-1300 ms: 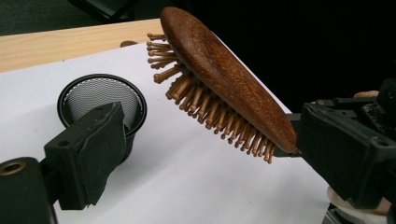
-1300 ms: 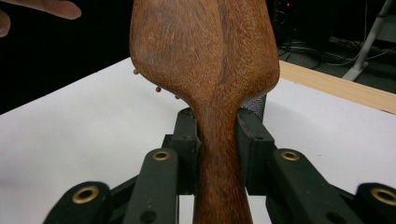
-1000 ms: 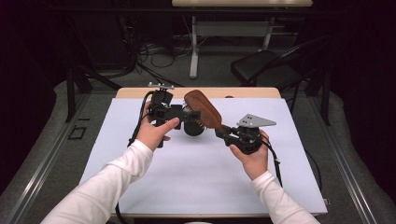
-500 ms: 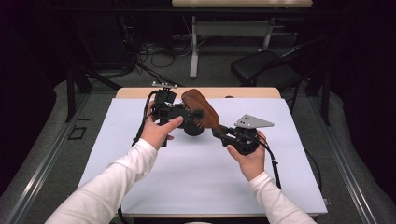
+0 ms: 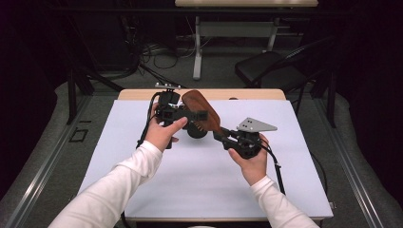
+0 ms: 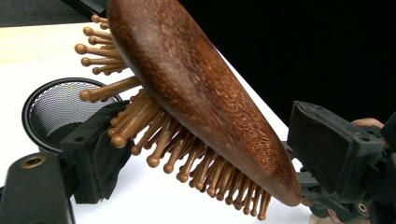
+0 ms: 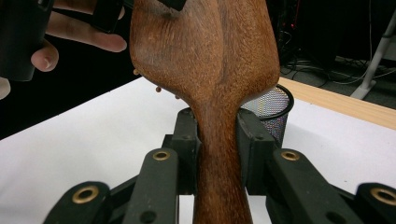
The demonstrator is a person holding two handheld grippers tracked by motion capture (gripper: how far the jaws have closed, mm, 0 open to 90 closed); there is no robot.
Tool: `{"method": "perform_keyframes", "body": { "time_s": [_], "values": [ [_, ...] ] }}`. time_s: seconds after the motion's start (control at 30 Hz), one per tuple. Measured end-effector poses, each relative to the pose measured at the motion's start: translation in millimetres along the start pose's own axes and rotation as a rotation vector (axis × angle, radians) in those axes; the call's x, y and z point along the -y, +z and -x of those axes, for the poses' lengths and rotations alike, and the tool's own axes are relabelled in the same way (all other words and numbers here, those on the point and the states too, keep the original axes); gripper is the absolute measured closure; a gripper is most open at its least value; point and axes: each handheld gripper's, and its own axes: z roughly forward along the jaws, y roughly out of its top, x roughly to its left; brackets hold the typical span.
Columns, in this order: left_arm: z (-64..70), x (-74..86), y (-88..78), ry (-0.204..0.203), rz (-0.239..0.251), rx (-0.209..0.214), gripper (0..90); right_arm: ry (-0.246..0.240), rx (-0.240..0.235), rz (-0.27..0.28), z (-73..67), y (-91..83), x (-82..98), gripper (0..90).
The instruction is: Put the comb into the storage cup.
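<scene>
Right gripper (image 7: 218, 140) pinches the neck of the wooden brush (image 5: 202, 111) between both pads, so the brush hangs in the air over the white mat (image 5: 199, 190), head tilted up and away from the person, pegs facing down toward the mesh cup (image 5: 196, 130) beneath it. Left gripper (image 5: 202, 115) straddles the brush head: its jaws have just been closing, with the head between them, one pad among the pegs (image 6: 154, 140) and the other standing clear of the smooth wooden back, so it is not yet gripping. The main risk, as I judge it, is a poor bite. A pad landing on the rounded peg tips rather than a flat face could skid, bend the pegs, or twist the head, which would lever the handle round in the right gripper's narrow hold. The curved, polished back offers little to hold either. If the right gripper lets go before the left is firm, the brush could drop onto the cup and tip it over. Lowering it carelessly could also knock the cup's rim.
</scene>
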Motion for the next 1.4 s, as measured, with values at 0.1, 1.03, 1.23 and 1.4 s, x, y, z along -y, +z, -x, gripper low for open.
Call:
{"method": "perform_keyframes", "body": {
  "time_s": [0.1,1.03,1.23,1.4],
  "values": [
    [-0.6,-0.4,0.0,-0.003,-0.001,0.001,15.6,-0.002,0.002,0.001,-0.4,0.2,0.3,71.5],
    [-9.0,1.3,-5.9,-0.115,0.046,0.030,31.3,-0.032,0.028,0.026,-4.8,2.7,10.1,71.7],
    [-10.5,2.8,-6.1,-0.140,0.033,0.037,33.2,-0.039,0.029,0.023,-5.9,3.6,13.4,71.8],
    [-10.6,6.4,-8.4,-0.209,0.070,0.086,40.7,-0.041,0.028,0.021,-5.5,4.0,17.8,71.9]
  ]
}}
